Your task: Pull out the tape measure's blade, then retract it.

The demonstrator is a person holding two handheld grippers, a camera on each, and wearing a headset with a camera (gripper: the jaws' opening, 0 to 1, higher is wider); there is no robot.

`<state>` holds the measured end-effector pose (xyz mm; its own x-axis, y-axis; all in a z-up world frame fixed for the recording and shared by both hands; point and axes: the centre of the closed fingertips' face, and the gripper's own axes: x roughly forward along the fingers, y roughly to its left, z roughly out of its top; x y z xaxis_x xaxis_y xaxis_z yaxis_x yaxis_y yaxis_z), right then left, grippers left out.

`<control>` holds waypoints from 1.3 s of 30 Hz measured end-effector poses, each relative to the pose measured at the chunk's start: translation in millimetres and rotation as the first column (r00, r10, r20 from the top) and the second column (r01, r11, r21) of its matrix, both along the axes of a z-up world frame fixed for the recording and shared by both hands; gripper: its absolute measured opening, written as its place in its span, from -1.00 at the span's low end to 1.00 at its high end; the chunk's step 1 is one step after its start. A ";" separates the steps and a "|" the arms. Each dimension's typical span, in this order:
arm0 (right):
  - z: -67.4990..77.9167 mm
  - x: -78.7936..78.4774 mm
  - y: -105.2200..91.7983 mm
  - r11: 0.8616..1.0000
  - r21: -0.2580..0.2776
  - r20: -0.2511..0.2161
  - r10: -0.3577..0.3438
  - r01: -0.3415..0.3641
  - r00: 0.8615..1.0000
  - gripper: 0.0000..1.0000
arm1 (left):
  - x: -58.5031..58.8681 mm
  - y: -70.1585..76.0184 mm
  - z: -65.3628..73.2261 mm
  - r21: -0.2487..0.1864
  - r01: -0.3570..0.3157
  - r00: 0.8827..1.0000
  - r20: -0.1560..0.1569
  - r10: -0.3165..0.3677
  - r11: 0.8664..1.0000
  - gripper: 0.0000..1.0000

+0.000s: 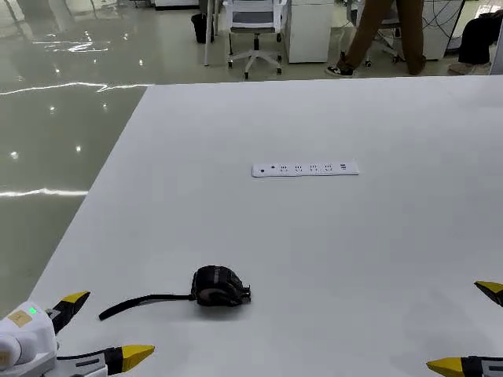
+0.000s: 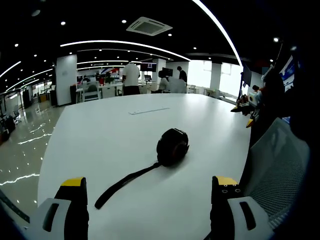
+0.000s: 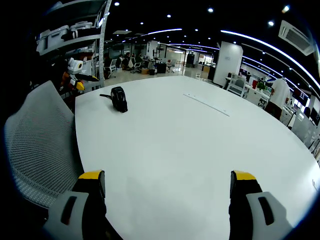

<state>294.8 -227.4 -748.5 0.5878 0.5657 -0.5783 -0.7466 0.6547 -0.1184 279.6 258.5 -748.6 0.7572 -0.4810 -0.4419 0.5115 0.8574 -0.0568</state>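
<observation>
Head view: the black tape measure (image 1: 220,286) lies on the white worktop (image 1: 354,236) near its front edge, and its dark wrist strap (image 1: 141,305) trails flat to the left. My left gripper (image 1: 110,325) sits at the lower left, close to the strap's end, jaws spread apart and holding nothing. My right gripper (image 1: 464,326) is at the lower right, well apart from the tape measure, jaws also parted and empty. A white power strip (image 1: 305,169) lies farther back, mid-worktop.

Left gripper view: the tape measure (image 2: 172,146) rests ahead between my wide yellow-tipped jaws, without touching them, and the strap runs toward me. A grey mesh chair (image 2: 275,165) stands on the right.

Right gripper view: my jaws gape over bare worktop, and the tape measure (image 3: 119,98) lies far off to the upper left.
</observation>
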 end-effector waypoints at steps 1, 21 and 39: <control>0.3 0.5 -0.1 1.000 0.000 0.002 -0.001 0.001 1.000 1.00 | -0.1 -1.4 0.1 -0.001 0.002 1.000 -0.001 -0.002 1.000 1.00; 7.2 16.7 48.4 0.981 -0.040 -0.017 0.189 -0.190 0.982 1.00 | 40.8 -51.4 -1.0 0.238 0.385 0.919 -0.183 -0.348 0.892 0.90; 4.2 51.1 130.4 0.924 -0.033 -0.018 0.380 -0.381 0.925 0.95 | 86.8 -129.8 -22.0 0.351 0.693 0.720 -0.369 -0.587 0.630 0.45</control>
<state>345.9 -97.0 -744.3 0.3256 0.7246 -0.6074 -0.9401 0.3165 -0.1265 366.4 128.8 -770.6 0.2004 -0.5226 -0.8287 0.9612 0.2684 0.0633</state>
